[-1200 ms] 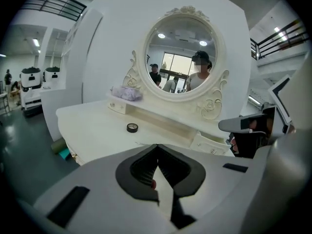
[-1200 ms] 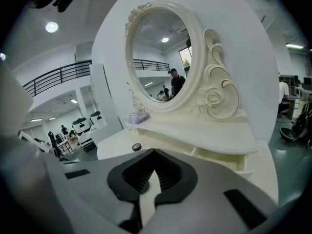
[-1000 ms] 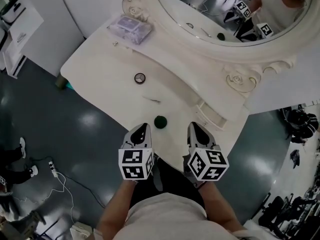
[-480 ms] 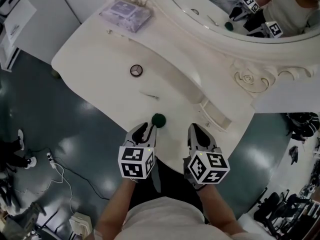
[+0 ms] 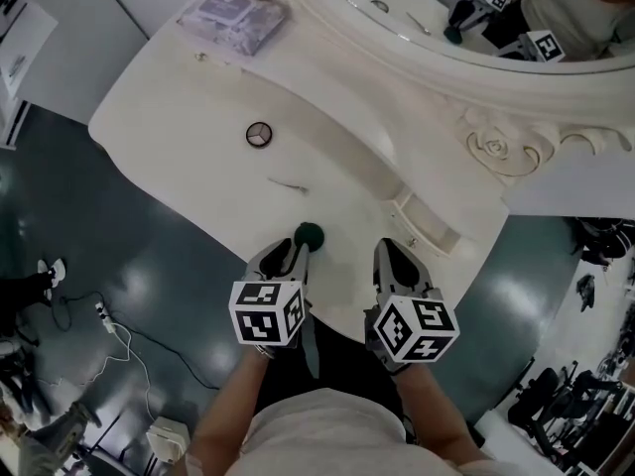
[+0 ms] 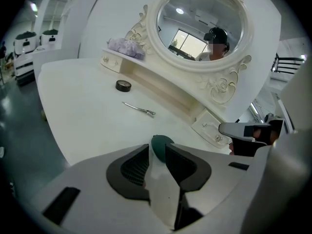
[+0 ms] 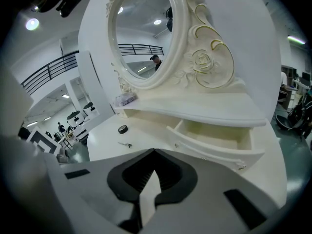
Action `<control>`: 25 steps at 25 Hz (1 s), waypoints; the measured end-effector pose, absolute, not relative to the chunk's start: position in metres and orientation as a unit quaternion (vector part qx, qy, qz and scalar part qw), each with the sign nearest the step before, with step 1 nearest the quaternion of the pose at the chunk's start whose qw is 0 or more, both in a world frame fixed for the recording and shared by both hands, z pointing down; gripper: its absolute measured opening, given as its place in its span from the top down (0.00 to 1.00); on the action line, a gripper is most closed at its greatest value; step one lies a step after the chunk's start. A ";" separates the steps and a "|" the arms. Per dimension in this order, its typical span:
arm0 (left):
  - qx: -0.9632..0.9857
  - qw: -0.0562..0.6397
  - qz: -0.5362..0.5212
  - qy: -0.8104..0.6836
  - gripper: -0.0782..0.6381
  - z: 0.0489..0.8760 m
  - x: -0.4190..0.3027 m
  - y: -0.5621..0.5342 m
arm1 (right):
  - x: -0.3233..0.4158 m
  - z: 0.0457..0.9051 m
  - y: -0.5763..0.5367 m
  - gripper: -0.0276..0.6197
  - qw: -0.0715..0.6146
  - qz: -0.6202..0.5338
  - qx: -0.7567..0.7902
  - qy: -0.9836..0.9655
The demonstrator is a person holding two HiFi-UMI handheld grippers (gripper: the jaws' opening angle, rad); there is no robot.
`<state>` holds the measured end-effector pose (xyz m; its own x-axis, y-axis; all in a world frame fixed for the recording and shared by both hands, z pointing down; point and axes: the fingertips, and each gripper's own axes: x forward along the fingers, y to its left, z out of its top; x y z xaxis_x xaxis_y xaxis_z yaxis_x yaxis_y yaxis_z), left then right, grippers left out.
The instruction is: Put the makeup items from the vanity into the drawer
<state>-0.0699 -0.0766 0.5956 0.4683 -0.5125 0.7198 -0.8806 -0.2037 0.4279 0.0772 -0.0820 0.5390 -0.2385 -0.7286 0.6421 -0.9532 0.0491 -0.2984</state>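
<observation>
The fingers (image 6: 131, 171) of the left gripper (image 6: 157, 147) stand partly apart and have just been opening. We see a dark green round piece (image 6: 161, 141) sitting on the bench (image 5: 179, 127) right between their tips, and we cannot make out any pinch on it. From the head view that green piece (image 5: 310, 234) lies at the bench's near edge, just ahead of the left gripper (image 5: 295, 253). Beside it the right gripper (image 7: 155, 151) has its fingers closed tip to tip on nothing. Just right of the green piece the small drawer (image 7: 219, 135) stands pulled open. Farther back on the bench we find a thin metal tool (image 6: 140, 110), then a round compact (image 6: 123, 85), and a purple packet (image 6: 126, 47) on the raised shelf by the mirror (image 6: 200, 23).
</observation>
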 end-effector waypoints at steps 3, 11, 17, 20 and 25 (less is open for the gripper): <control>0.741 0.431 0.215 -0.468 0.74 0.599 -0.069 -0.078 | 0.079 0.540 -0.083 0.93 0.161 0.349 0.597 -0.704; 0.736 0.448 0.206 -0.463 0.74 0.601 -0.063 -0.083 | 0.083 0.542 -0.082 0.93 0.159 0.352 0.600 -0.701; 0.732 0.455 0.216 -0.459 0.74 0.604 -0.055 -0.085 | 0.088 0.543 -0.080 0.93 0.158 0.354 0.602 -0.698; 0.732 0.440 0.241 -0.461 0.76 0.606 -0.055 -0.086 | 0.091 0.544 -0.079 0.93 0.158 0.354 0.604 -0.696; 0.732 0.424 0.266 -0.463 0.80 0.608 -0.056 -0.086 | 0.093 0.545 -0.077 0.93 0.157 0.355 0.604 -0.696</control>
